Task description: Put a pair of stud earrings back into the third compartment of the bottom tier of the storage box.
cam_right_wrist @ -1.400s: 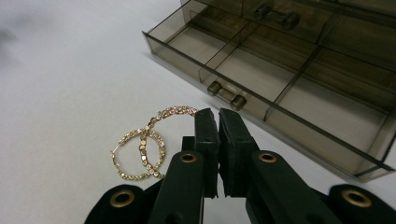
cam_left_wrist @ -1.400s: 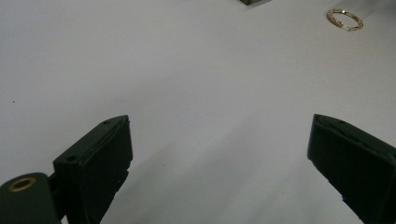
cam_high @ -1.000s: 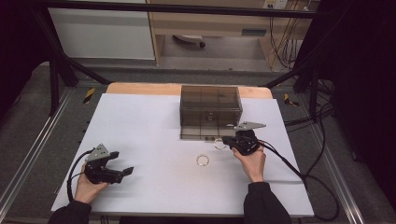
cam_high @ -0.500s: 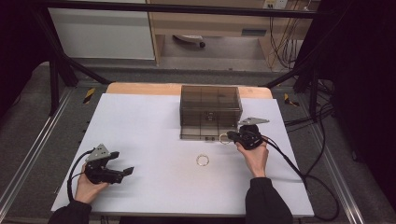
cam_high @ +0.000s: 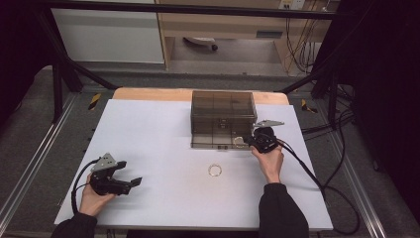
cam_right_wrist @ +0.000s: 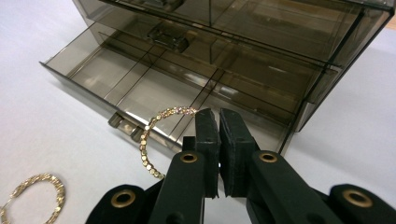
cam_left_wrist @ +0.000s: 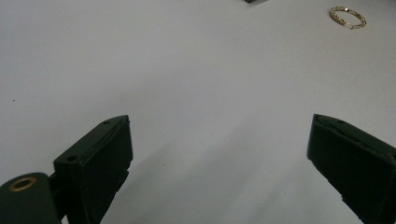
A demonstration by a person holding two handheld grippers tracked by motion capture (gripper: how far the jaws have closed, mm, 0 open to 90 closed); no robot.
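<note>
The right claw (cam_right_wrist: 218, 154), pressed together on one gold hoop (cam_right_wrist: 154, 135), holds it over the open drawer (cam_right_wrist: 140, 84), unreleased; the second hoop (cam_high: 214, 170) waits mid-surface; the left claw (cam_left_wrist: 219, 158) rests spread near the front-left corner

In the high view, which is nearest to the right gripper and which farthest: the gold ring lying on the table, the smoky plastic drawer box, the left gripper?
1. Smoky plastic drawer box: directly beside the right gripper, at its open bottom drawer.
2. Gold ring on the table: mid-table, nearer the person.
3. Left gripper: far left, near the table's front edge.
</note>
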